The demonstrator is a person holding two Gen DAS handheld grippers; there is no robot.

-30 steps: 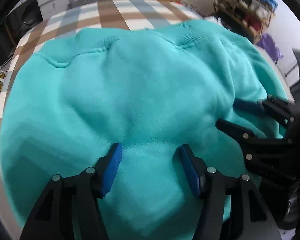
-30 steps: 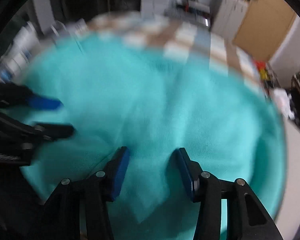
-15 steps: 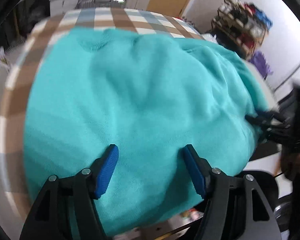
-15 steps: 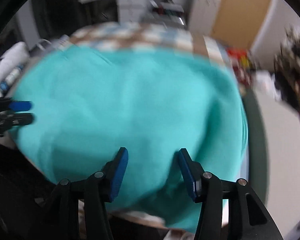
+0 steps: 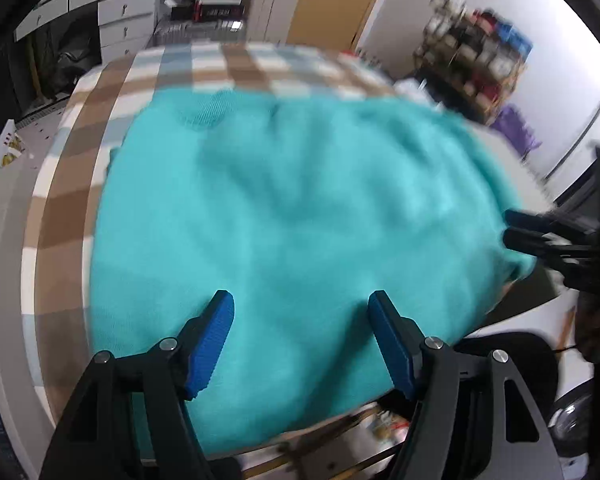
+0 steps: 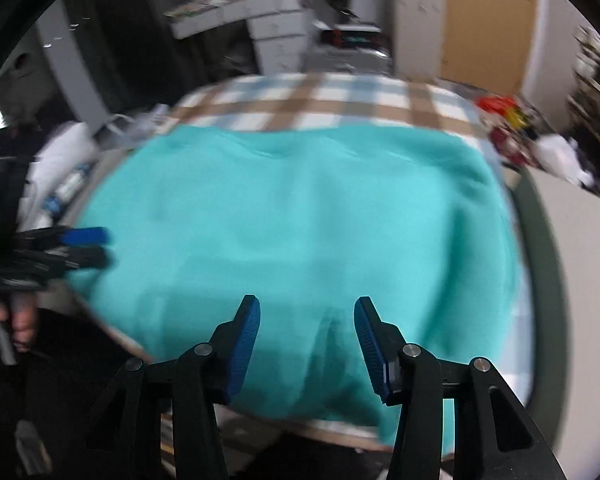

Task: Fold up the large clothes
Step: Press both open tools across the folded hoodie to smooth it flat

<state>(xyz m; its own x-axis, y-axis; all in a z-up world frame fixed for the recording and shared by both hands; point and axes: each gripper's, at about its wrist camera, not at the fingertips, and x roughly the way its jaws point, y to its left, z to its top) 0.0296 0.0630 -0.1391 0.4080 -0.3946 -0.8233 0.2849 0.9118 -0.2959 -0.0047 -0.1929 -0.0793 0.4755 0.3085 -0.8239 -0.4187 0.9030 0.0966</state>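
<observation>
Sweatshirt [image 5: 292, 216], turquoise, lies spread over the checked table [image 5: 236, 64], filling the centre of both wrist views; its near edge hangs over the table's lower edge. No crisp fold line shows through the blur, so folding looks barely begun or between folds. Left gripper [image 5: 300, 340]: jaws apart and opening, nothing pinched. Right gripper [image 6: 306, 344]: jaws apart, empty, above the near hem. Remaining: grasp an edge and fold over.

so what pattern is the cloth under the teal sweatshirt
Brown, white and pale blue checks on the tablecloth, clearest in the right wrist view.
</observation>
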